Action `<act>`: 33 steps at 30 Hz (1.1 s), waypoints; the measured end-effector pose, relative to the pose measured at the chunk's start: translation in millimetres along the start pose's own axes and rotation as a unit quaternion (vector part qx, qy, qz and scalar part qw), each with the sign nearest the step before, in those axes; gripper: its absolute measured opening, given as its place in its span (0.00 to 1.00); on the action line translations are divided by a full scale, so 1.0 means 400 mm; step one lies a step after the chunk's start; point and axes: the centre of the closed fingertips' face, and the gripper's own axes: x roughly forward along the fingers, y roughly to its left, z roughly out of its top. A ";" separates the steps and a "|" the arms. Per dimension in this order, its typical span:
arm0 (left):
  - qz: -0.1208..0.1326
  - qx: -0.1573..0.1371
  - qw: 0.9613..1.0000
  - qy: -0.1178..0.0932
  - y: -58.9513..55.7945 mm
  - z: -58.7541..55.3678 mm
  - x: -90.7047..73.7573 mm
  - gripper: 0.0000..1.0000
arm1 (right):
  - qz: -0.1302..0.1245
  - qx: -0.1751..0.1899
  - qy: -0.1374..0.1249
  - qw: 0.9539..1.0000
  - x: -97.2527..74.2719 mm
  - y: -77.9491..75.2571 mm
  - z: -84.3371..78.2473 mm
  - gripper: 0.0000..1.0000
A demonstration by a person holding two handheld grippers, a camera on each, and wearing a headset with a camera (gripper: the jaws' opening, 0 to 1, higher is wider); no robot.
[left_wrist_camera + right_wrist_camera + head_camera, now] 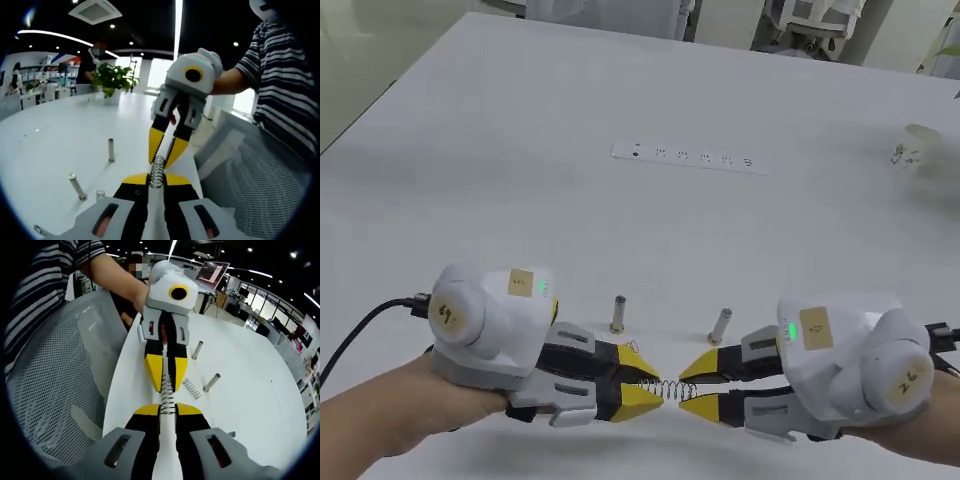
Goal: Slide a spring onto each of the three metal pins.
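Over white tabletop point(520, 150), left claw point(654, 386) and right claw point(687, 391) each closed on 1 end of thin coiled metal spring point(671, 388).

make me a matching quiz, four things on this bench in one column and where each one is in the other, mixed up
Things:
1 held spring
2 loose spring
3 power strip
4 cup

Places:
a far right of the table
b lying flat near the pins
c between two pairs of yellow jaws
d mid-table, beyond the pins

Pairs: 1-c; 2-b; 3-d; 4-a
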 end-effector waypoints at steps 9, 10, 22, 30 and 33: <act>-0.011 -0.001 1.000 0.000 -0.007 0.005 0.001 0.02 | -0.008 0.028 -0.010 1.000 -0.001 -0.001 0.000 0.09; -0.012 0.000 1.000 0.001 -0.007 0.005 0.002 0.02 | -0.008 0.031 -0.011 0.999 -0.001 -0.001 0.000 0.09; -0.022 0.000 1.000 0.005 -0.021 -0.001 0.002 0.02 | -0.001 0.048 0.000 0.999 0.004 0.018 -0.034 0.13; -0.028 -0.001 1.000 0.010 -0.028 -0.009 0.003 0.02 | 0.007 0.047 -0.007 0.999 0.006 0.023 -0.025 0.08; -0.029 0.001 0.999 0.014 -0.030 -0.014 0.003 0.02 | 0.009 0.050 -0.005 0.999 0.005 0.025 -0.024 0.08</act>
